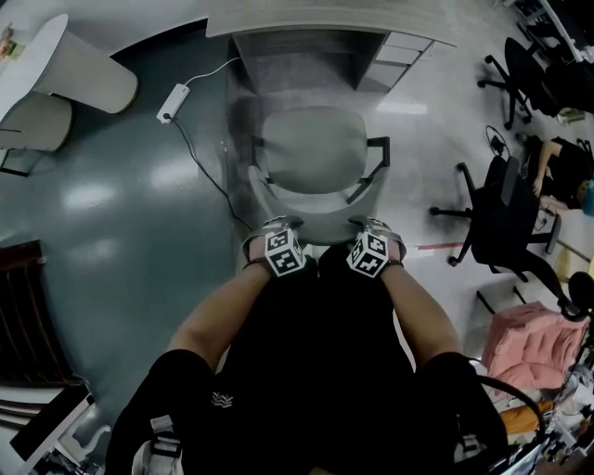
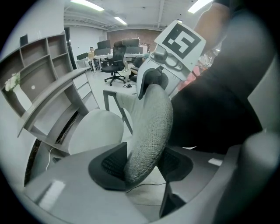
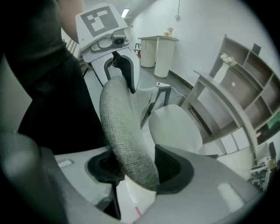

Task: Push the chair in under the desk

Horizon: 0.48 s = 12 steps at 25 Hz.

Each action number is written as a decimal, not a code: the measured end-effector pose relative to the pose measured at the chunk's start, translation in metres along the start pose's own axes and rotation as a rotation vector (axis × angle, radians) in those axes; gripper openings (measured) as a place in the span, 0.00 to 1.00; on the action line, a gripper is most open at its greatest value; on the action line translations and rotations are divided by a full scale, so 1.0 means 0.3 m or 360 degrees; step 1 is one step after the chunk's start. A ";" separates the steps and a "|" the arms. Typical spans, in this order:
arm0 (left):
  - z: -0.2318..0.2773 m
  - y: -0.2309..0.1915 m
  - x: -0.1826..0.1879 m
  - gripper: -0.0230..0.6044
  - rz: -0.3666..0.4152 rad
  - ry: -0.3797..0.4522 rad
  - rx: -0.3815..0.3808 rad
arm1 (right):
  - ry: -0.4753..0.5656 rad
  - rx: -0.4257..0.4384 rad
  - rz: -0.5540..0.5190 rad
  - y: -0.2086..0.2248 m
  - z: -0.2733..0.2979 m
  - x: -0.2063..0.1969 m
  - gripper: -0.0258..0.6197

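Grip is established. The left gripper (image 1: 275, 225) and the right gripper (image 1: 373, 225) are each closed at a moderate width on the padded top edge of the backrest (image 1: 323, 228), one pad in front of it and one behind. The chair (image 1: 311, 153) stands squarely in front of the bench (image 1: 306, 19) and faces its knee opening. The seat's front edge is near the bench edge, but the whole seat and both armrests (image 1: 378, 153) are outside the opening. I judge grasp and alignment complete, with most of the push outstanding: the seat has yet to pass under the bench top. Two items need checking on the way in. The drawer unit (image 1: 401, 54) stands under the bench beside the opening, on the right armrest's side. A cable (image 1: 200, 167) lies on the floor in front of the bench, near the chair base.
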<state>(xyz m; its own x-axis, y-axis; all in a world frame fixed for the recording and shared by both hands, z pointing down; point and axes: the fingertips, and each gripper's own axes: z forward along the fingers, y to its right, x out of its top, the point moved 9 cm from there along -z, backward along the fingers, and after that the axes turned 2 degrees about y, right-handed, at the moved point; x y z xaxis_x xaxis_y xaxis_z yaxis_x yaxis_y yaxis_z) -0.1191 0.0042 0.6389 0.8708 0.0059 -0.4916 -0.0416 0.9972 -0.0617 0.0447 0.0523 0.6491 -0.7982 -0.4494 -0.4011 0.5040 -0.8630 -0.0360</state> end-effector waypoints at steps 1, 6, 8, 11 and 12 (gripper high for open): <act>0.000 -0.028 0.007 0.36 -0.0002 -0.0010 -0.0004 | -0.0002 0.0000 0.0001 0.029 0.004 0.008 0.37; 0.023 -0.141 0.050 0.35 0.0008 -0.0038 -0.0011 | 0.0002 0.0010 0.0000 0.159 0.018 0.018 0.37; 0.025 -0.206 0.065 0.35 0.0018 -0.0042 -0.0009 | 0.0021 0.0006 -0.0010 0.223 0.024 0.032 0.37; 0.018 -0.318 0.093 0.35 0.0006 -0.0046 0.0008 | 0.0048 0.0006 -0.0023 0.331 0.035 0.064 0.37; 0.019 -0.350 0.100 0.35 -0.0006 -0.0052 0.0013 | 0.0048 0.0015 -0.0022 0.363 0.039 0.073 0.37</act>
<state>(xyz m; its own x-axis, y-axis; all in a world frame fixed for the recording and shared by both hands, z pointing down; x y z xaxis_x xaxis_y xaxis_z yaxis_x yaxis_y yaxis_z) -0.0858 -0.0998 0.6355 0.8865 0.0045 -0.4627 -0.0345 0.9978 -0.0563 0.0782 -0.0543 0.6471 -0.7949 -0.4304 -0.4277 0.4896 -0.8713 -0.0333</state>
